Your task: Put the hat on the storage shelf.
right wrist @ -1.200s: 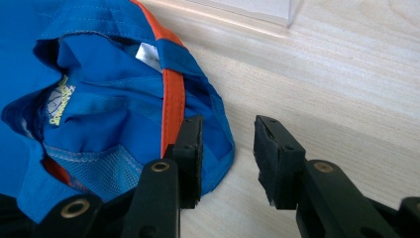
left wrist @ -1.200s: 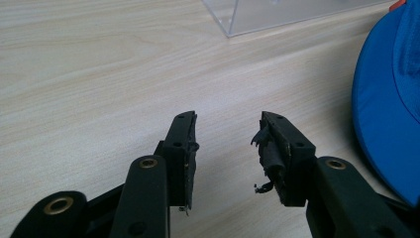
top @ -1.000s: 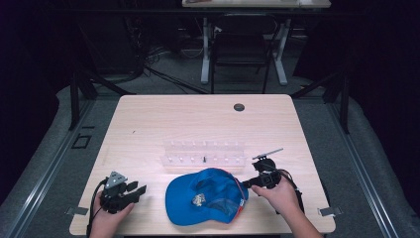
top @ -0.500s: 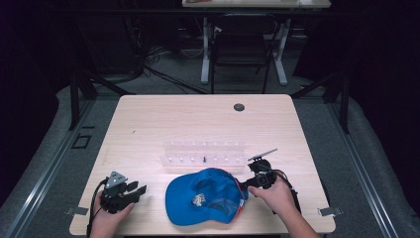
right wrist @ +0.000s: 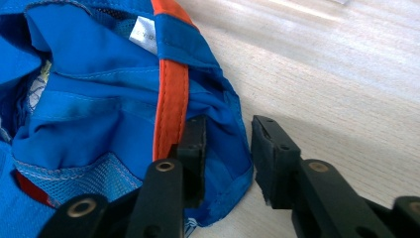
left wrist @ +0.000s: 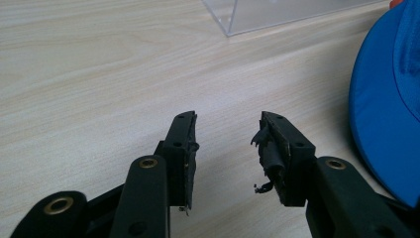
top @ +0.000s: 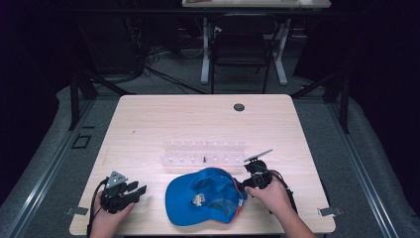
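Blue cap [top: 205, 196] lay lower centre of high view on bench [top: 148, 124], brim toward lower left, crown edge toward right. Right claw [right wrist: 228, 148] stood at that right edge, jaws parted, straddling blue fabric fold beside orange band [right wrist: 171, 106], not yet clamped. Left claw [left wrist: 225, 148] open, empty, well apart, cap brim at frame right. Clear plastic rack [top: 204, 152] just above cap.
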